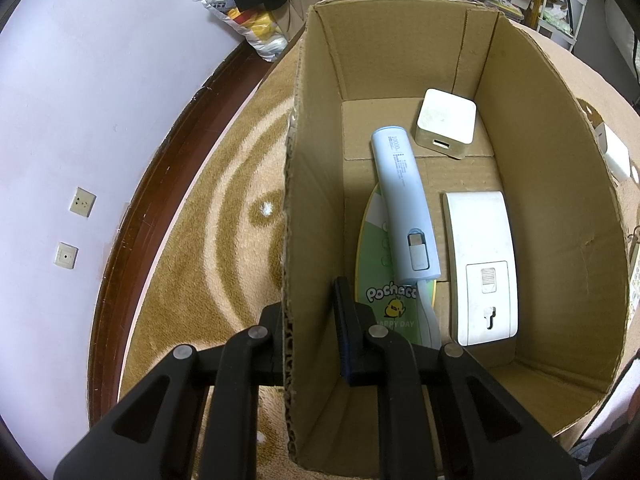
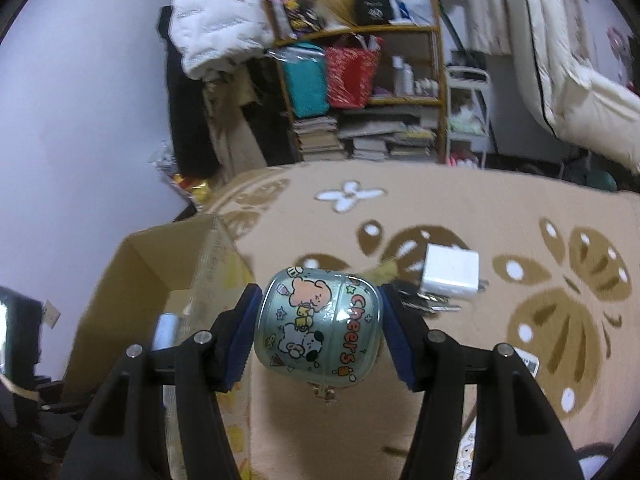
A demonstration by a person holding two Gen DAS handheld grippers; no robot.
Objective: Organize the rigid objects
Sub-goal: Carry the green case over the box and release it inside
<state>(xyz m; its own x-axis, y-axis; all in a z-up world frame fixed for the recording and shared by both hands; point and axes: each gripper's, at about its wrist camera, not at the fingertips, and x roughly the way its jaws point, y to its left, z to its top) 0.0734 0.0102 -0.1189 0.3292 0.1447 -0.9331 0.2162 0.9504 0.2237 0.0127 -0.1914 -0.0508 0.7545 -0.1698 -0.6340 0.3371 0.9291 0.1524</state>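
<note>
My left gripper [image 1: 310, 320] is shut on the near left wall of an open cardboard box [image 1: 298, 184], one finger outside and one inside. Inside the box lie a pale blue power bank [image 1: 404, 204], a white cube charger [image 1: 445, 122], a white flat device [image 1: 482, 264] and a green Pochacco card [image 1: 384, 280] under the power bank. My right gripper [image 2: 318, 322] is shut on a small rounded case [image 2: 318, 320] with cartoon stickers and the word "cheers", held above the carpet. The box [image 2: 152, 272] shows at left in the right wrist view.
On the beige patterned carpet [image 2: 480, 208] behind the case lie a white plug adapter [image 2: 450, 274] and some keys [image 2: 424, 304]. A wall with sockets [image 1: 82, 202] and a dark skirting run left of the box. Shelves [image 2: 360, 80] with books and bags stand at the back.
</note>
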